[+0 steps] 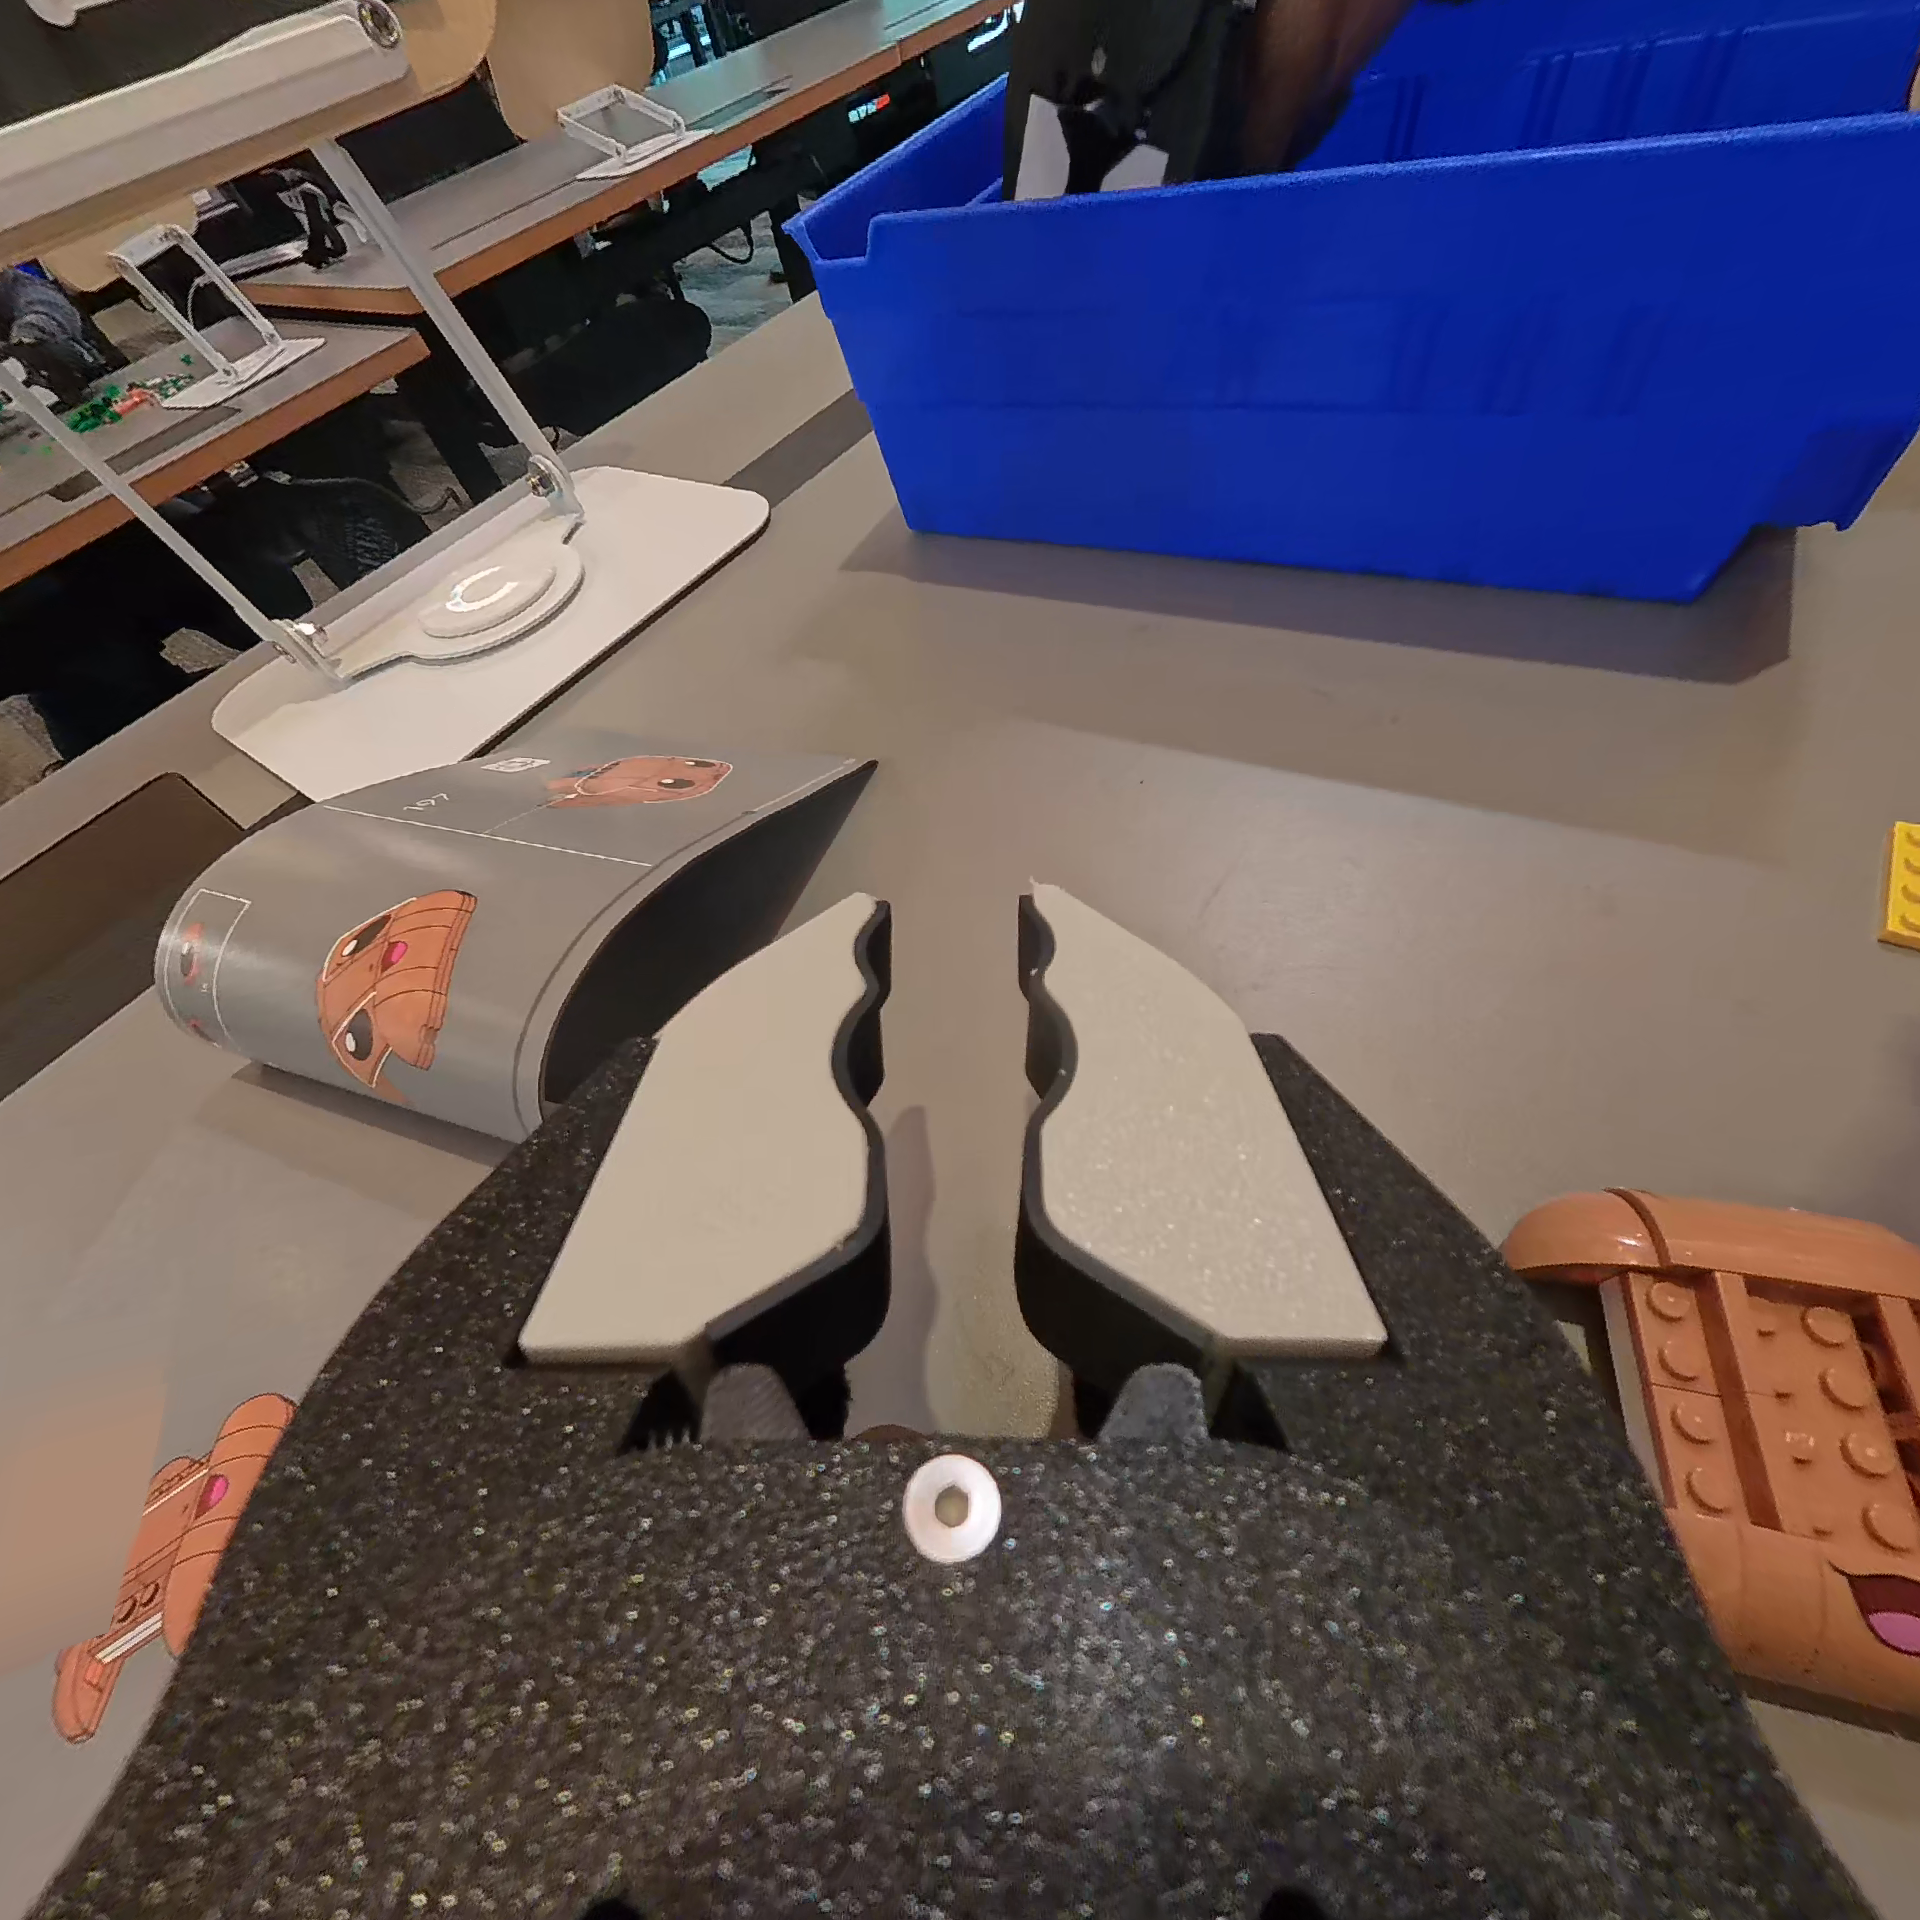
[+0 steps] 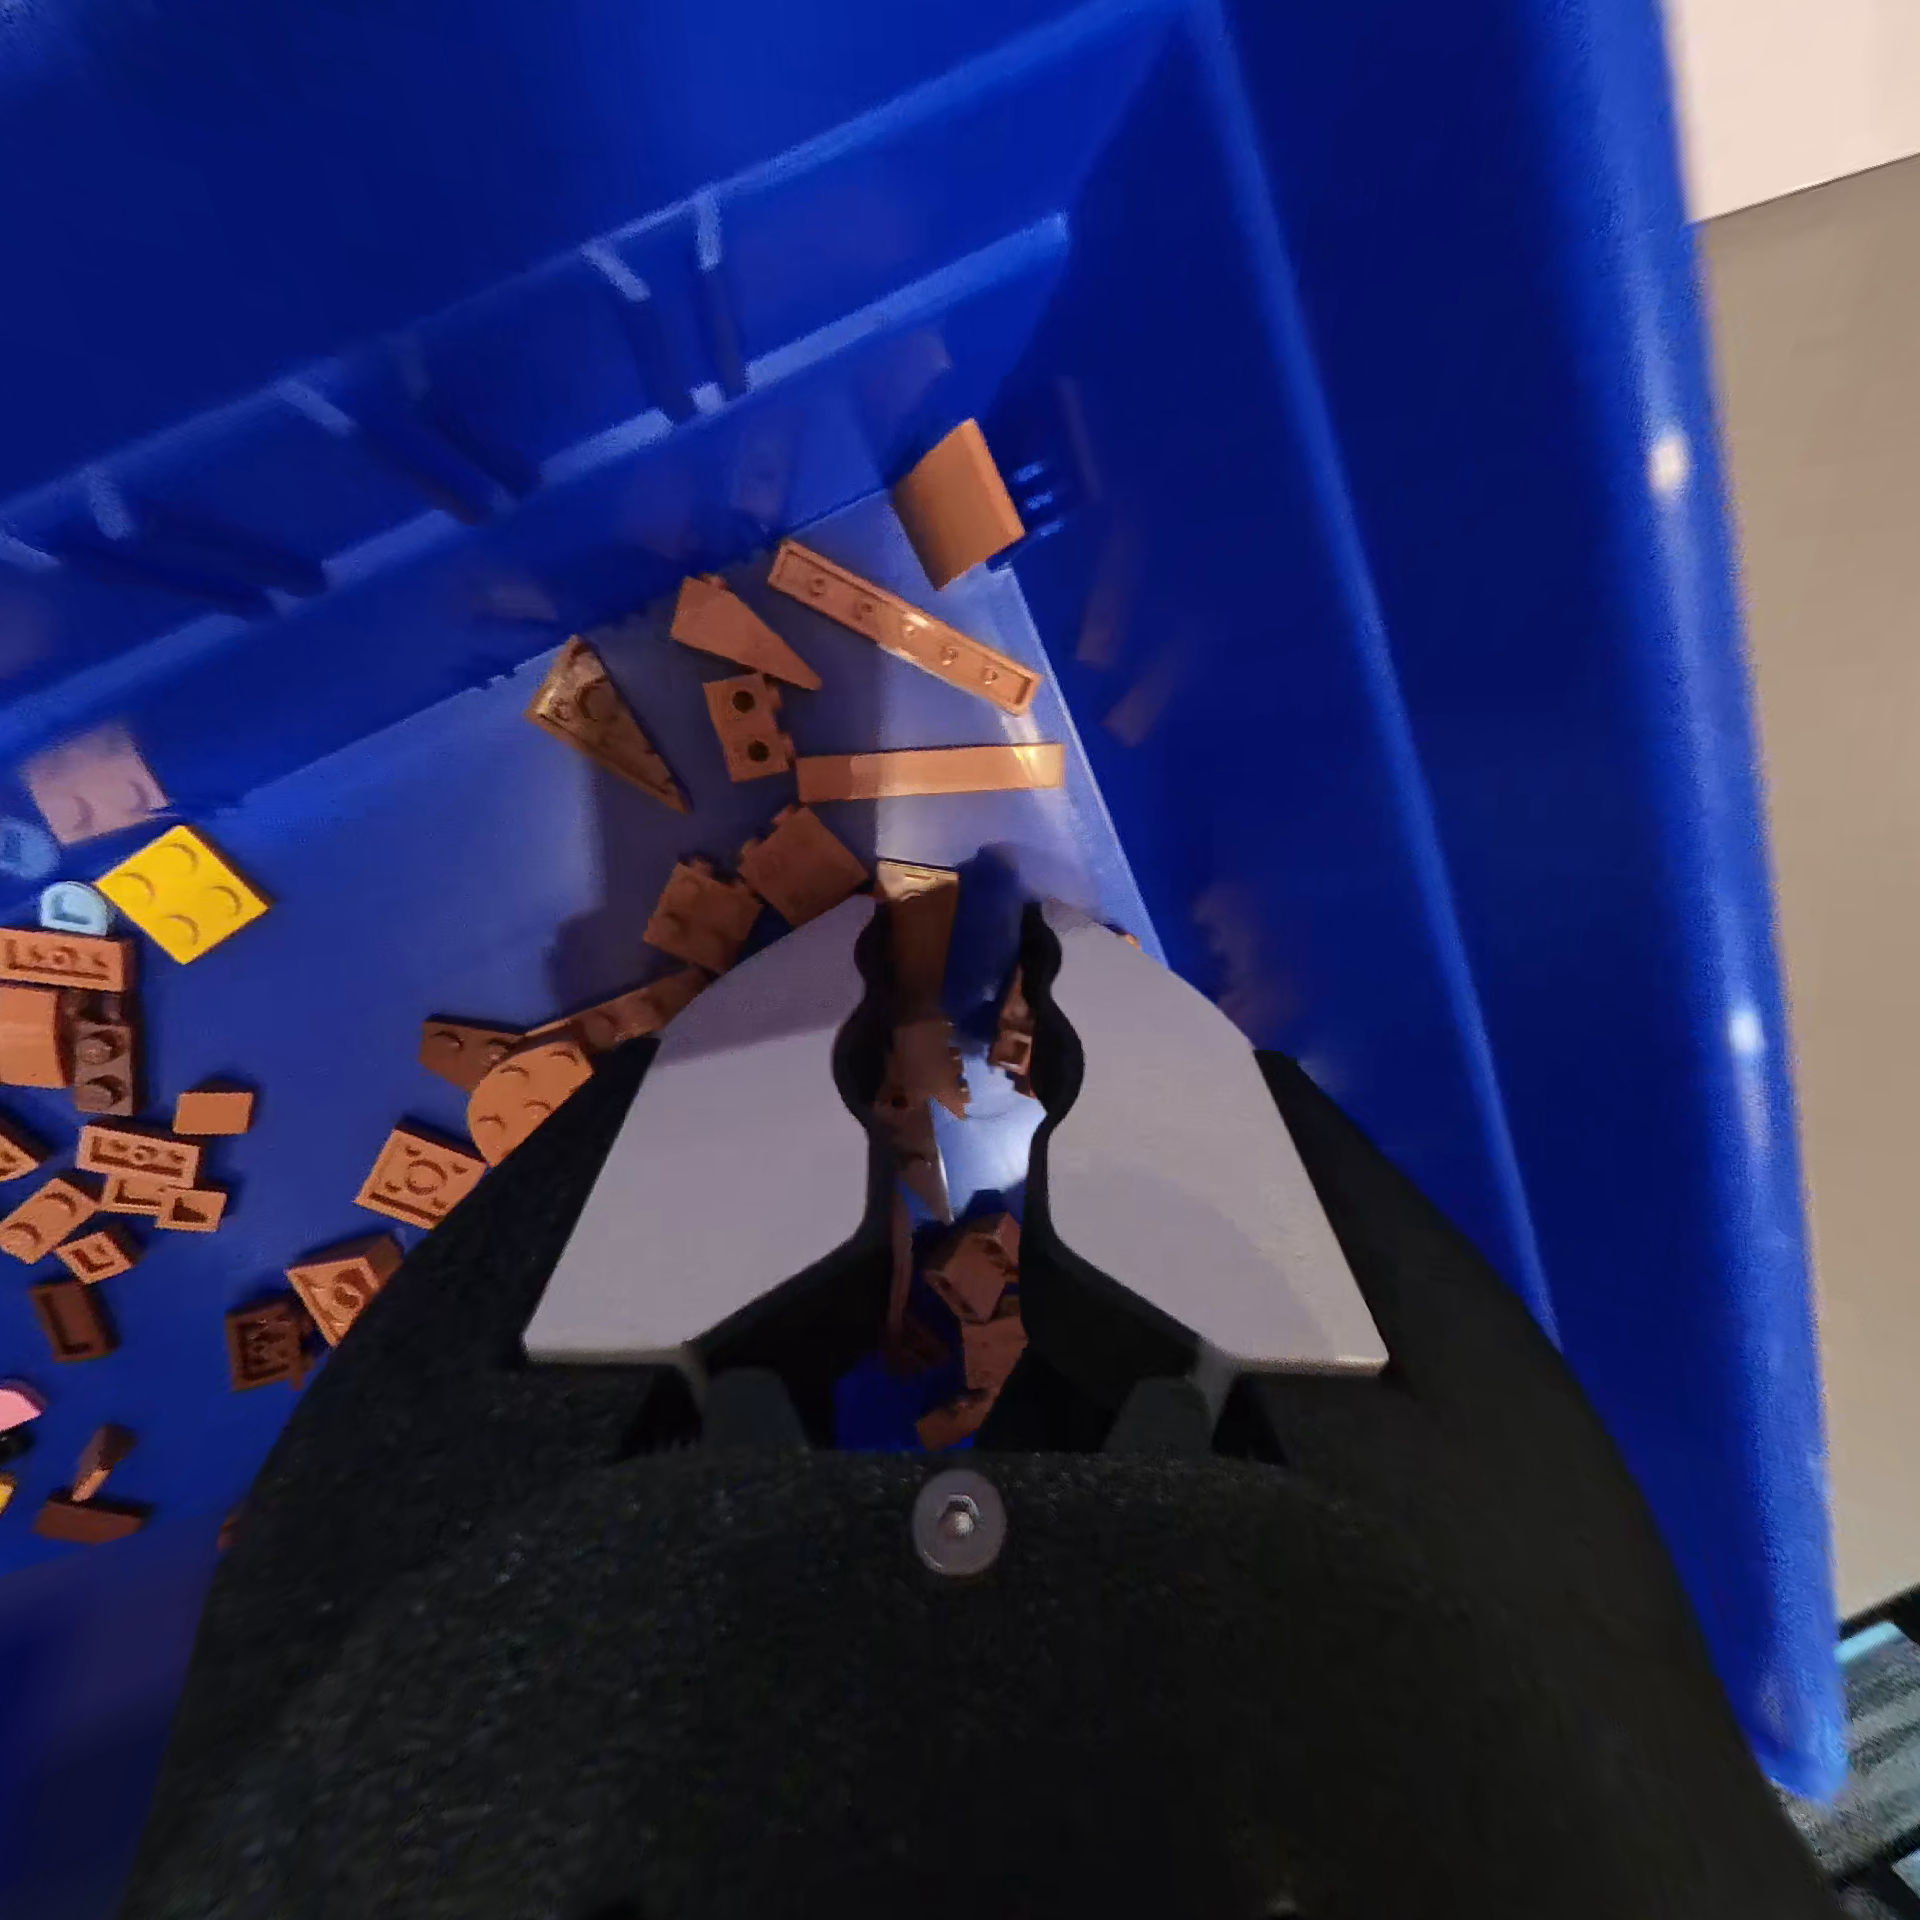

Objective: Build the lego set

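My left gripper [image 1: 954, 914] is open and empty, hovering low over the grey table [image 1: 1299, 883]. A partly built brown lego model [image 1: 1756, 1434] with a printed mouth lies just right of it. The curled instruction booklet [image 1: 436, 935] lies just left of it. My right gripper [image 2: 956, 914] is open inside a blue bin [image 2: 1351, 623], low over a heap of brown lego pieces [image 2: 748, 727]. A brown wedge piece [image 2: 920, 935] lies in the gap by the left finger; I cannot tell whether it is touched. A long brown plate [image 2: 904, 623] and a brown tile [image 2: 930, 772] lie just ahead.
Blue bins [image 1: 1351, 395] stand at the back of the table. A white stand base [image 1: 499, 634] sits at the back left. A yellow plate [image 1: 1903, 883] lies at the right edge. In the bin, a yellow plate [image 2: 182, 894] and more brown pieces lie to the left. The left gripper's tips are roughly 30 cm from the right gripper's. To reach the long brown plate [image 2: 904, 623] in a straight line is about 5 cm for my right fingers, about 25 cm for my left.
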Demonstrator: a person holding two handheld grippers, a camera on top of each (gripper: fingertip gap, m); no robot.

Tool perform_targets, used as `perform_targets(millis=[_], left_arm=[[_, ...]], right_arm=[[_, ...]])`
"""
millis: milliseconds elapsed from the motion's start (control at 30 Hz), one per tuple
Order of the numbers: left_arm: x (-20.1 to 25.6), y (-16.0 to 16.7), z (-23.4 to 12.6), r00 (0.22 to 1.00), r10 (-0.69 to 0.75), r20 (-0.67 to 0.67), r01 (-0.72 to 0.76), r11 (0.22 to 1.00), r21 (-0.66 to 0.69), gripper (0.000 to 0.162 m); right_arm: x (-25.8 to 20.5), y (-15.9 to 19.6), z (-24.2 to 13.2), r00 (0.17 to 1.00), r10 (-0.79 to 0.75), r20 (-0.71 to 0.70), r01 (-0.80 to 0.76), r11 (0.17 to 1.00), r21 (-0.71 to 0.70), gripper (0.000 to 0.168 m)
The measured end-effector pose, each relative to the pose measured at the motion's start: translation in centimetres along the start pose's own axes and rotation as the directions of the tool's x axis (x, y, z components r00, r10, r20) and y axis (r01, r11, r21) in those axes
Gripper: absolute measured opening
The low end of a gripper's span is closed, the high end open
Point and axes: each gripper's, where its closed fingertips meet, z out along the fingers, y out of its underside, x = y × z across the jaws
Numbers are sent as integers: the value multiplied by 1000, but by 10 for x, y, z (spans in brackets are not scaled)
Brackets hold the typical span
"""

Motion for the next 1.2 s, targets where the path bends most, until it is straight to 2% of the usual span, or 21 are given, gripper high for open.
perform_targets(millis=[233,533,800,867,933,1000,1067,1133,1200], left_arm=[[1,1,0,1000,5,-6,-5,1000,-7,23],[2,1,1,1000,9,-8,-10,1000,-10,23],[2,1,1,1000,8,-11,-8,1000,-7,23],[2,1,0,1000,5,-10,-5,1000,-5,23],[1,1,0,1000,4,-9,-4,1000,-3,23],[2,1,0,1000,7,-9,-7,1000,-2,23],[2,1,0,1000,12,-8,-12,1000,-3,23],[3,1,0,1000,18,-9,-18,1000,-6,23],[3,1,0,1000,25,-10,-25,1000,-8,23]], right_arm=[[-7,1,3,999,19,38,-20,1000,14,25],[-9,2,5,972,164,168,-160,986,-35,18],[-8,2,5,976,167,142,-164,986,-35,16],[-7,-2,-3,976,174,134,-176,984,9,16],[-9,-17,-24,967,190,172,-212,969,125,16],[-15,-39,-60,947,185,262,-263,916,303,16],[-23,-60,-110,912,143,385,-336,800,498,16],[-33,-74,-171,864,31,502,-414,610,676,15],[-39,-73,-227,826,-95,555,-478,405,780,16]])
